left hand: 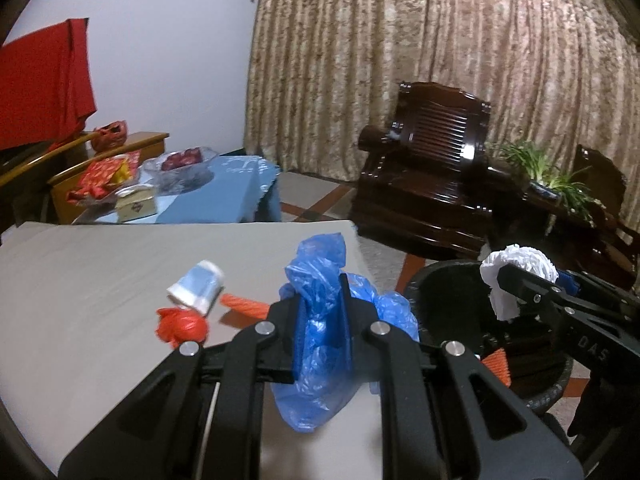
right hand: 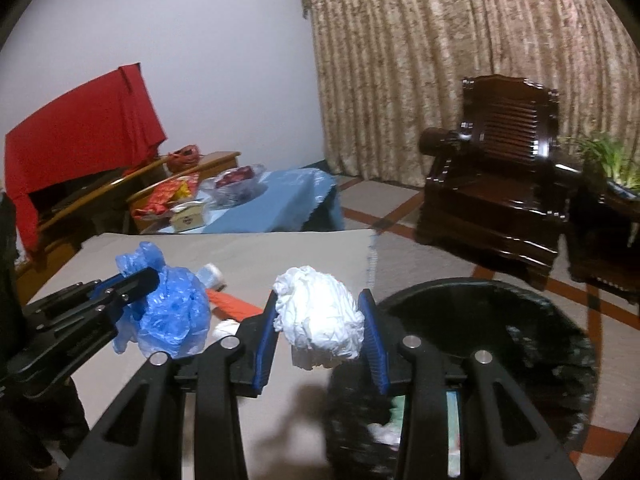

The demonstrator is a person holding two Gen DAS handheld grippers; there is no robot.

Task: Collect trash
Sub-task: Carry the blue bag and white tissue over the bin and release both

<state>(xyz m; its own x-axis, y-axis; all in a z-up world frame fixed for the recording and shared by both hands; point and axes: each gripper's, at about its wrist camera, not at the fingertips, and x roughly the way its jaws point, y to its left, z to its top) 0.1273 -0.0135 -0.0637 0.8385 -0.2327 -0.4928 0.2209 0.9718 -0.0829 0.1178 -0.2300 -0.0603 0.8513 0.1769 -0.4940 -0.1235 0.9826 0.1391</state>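
Above tabletop (left hand: 100, 264), beside black bin (right hand: 500, 320): left hand-held gripper (left hand: 322, 312) pinched tight on blue plastic bag (left hand: 320, 344); right hand-held gripper (right hand: 320, 320) part-open, clamping crumpled white paper wad (right hand: 320, 316). Both light, soft, squashable; bag slippery, best gripped at bunched middle.

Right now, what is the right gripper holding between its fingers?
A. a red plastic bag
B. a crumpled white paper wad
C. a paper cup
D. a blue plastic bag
B: the right gripper has its blue pads pressed on the crumpled white paper wad; the blue plastic bag is in the left gripper.
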